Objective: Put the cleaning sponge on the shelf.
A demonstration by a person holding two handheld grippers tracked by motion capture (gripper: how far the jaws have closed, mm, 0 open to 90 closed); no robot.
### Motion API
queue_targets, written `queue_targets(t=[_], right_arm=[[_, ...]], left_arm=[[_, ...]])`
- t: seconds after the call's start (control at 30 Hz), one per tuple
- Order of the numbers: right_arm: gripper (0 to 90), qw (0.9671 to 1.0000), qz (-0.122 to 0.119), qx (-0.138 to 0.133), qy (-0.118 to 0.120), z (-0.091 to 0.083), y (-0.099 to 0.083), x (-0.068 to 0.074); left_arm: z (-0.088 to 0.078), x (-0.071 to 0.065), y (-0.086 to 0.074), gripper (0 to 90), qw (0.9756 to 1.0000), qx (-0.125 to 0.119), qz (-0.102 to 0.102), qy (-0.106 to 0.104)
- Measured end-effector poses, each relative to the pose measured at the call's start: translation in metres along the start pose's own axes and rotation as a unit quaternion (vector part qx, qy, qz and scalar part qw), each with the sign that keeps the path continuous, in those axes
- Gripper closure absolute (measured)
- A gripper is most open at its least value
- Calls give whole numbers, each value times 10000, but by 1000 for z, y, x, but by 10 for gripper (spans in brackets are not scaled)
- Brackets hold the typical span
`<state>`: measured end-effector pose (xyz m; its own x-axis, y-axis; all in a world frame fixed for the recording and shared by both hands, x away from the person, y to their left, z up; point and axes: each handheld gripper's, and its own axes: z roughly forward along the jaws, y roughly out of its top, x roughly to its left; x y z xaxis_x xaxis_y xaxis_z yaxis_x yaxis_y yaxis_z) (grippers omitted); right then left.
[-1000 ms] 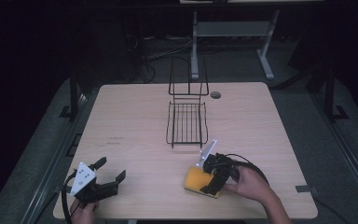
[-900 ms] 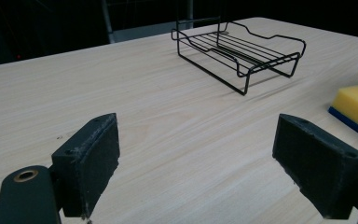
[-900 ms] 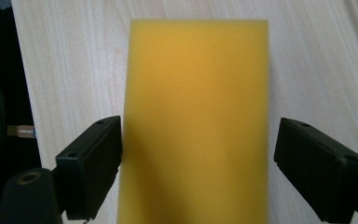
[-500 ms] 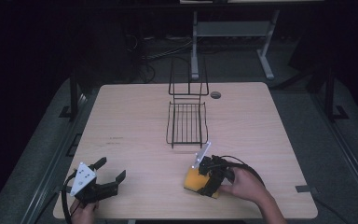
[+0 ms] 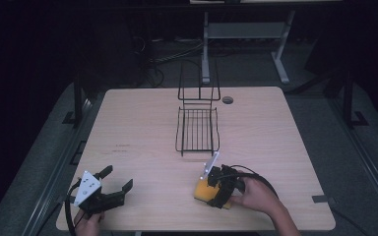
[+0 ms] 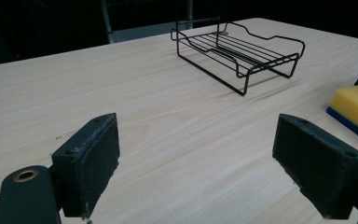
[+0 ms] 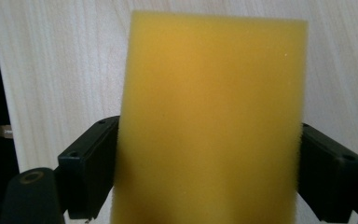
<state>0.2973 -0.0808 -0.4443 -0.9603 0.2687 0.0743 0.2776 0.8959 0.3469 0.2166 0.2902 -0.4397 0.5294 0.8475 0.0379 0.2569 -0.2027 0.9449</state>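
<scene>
Sponge (image 7: 212,121), one soft yellow block with a blue bottom, lies flat on my pale wooden counter (image 5: 275,132), near its front edge. My right hand-held gripper (image 5: 215,192) pinches its two sides. My left hand-held gripper (image 5: 115,178) is spread wide. One black wire rack (image 5: 197,129) sits farther back.

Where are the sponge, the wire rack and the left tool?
sponge (image 7: 212,126), right gripper view, middle of its yellow face.
wire rack (image 5: 197,132), high view, its flat wire floor.
left tool (image 6: 196,168), left gripper view, midway between its tips.
</scene>
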Motion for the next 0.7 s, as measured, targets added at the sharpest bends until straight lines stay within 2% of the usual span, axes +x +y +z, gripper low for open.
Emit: queue_targets(t=[0.5, 0.7], right_arm=[[212, 9997, -208, 96, 10, 0, 3, 0], [214, 9994, -315, 19, 161, -6, 7, -4]], left_arm=[[-1, 1, 0, 140, 10000, -25, -38, 7], [-1, 1, 0, 140, 10000, -30, -54, 8]])
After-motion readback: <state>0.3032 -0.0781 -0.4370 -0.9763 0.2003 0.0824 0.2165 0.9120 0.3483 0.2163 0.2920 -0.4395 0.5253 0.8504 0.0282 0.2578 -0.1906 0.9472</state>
